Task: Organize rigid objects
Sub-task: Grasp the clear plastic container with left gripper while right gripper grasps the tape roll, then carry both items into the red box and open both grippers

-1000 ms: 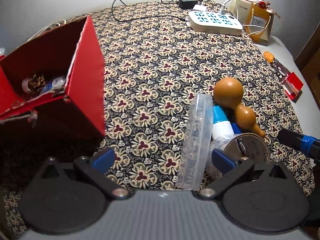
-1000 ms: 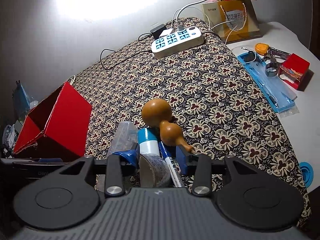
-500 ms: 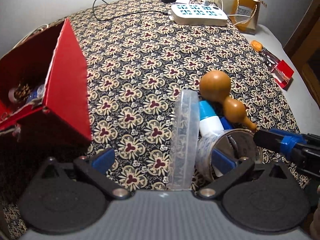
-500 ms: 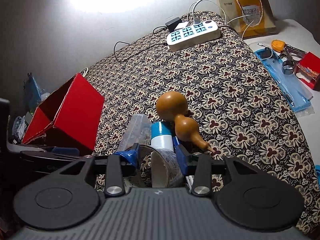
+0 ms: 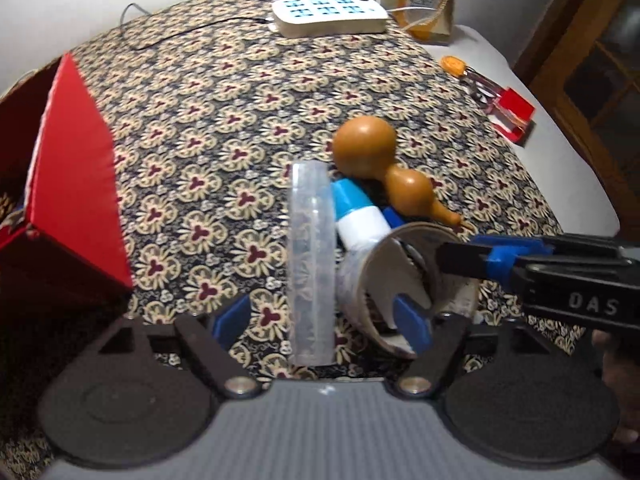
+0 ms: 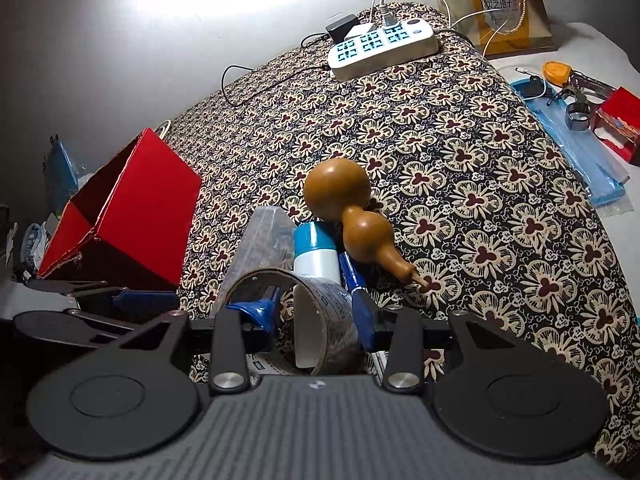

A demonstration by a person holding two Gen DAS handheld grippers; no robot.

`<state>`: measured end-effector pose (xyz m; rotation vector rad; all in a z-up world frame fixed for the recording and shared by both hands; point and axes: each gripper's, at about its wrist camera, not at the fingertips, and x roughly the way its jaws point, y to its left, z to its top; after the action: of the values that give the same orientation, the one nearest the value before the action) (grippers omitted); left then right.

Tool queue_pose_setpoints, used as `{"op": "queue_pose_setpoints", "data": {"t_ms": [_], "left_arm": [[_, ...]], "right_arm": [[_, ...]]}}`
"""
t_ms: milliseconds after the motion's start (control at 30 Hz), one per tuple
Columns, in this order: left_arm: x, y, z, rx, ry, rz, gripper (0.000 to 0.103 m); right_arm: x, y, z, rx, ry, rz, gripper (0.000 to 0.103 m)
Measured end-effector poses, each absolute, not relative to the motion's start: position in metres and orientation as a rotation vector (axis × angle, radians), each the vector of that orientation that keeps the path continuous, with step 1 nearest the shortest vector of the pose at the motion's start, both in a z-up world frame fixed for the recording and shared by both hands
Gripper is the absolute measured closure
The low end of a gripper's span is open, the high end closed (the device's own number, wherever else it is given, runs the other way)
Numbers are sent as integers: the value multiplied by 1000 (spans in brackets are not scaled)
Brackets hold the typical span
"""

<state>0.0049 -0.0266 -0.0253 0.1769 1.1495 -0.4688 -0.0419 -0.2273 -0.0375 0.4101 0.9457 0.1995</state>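
Note:
A tape roll (image 6: 336,304) stands on edge on the patterned cloth, and my right gripper (image 6: 312,310) is shut on its wall, still tightening. My left gripper (image 5: 320,320) is closing. Between its pads stand a clear plastic case (image 5: 310,260) on edge and the near wall of the tape roll (image 5: 352,280), and neither pad touches them. The right pad sits inside the ring. Behind lie a blue-capped white bottle (image 5: 356,216), a blue marker (image 6: 352,276) and a brown gourd (image 5: 364,144). An open red box (image 5: 76,184) stands at the left.
A white power strip (image 5: 332,10) with cables and a gold gift bag (image 5: 430,4) sit at the far edge. On the white surface to the right lie keys (image 6: 560,72), a blue plastic sleeve (image 6: 576,160) and a small red box (image 5: 512,114).
The tape roll has tipped up from leaning to nearly upright between the right fingers. The left jaws have narrowed around the case and the roll, and the left gripper has rolled slightly.

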Motion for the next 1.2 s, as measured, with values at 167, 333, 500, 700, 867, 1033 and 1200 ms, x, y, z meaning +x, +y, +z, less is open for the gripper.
{"op": "queue_pose_setpoints", "data": {"t_ms": [167,333,500,700,867,1033,1200], "left_arm": [[7,-36,-38,184,1194,-497,61],[4,-44,-40,229,1170,-478,67],[5,-43,-41,230,1150,-455,69],[-3,-40,-22,233,1061,-455,70],[-2,-29,16,213,944,-477,73],[9,2,59,166,825,-466,73],[28,64,103,123,703,-372,73]], "right_arm": [[-41,-222,-42,402,930,199,82],[-40,-226,-49,430,924,183,85],[-40,-234,-54,498,908,178,95],[-48,-235,-46,524,868,184,101],[-49,-228,-10,509,778,206,102],[-29,-206,30,487,671,253,101],[8,-147,68,417,576,378,102]]}}
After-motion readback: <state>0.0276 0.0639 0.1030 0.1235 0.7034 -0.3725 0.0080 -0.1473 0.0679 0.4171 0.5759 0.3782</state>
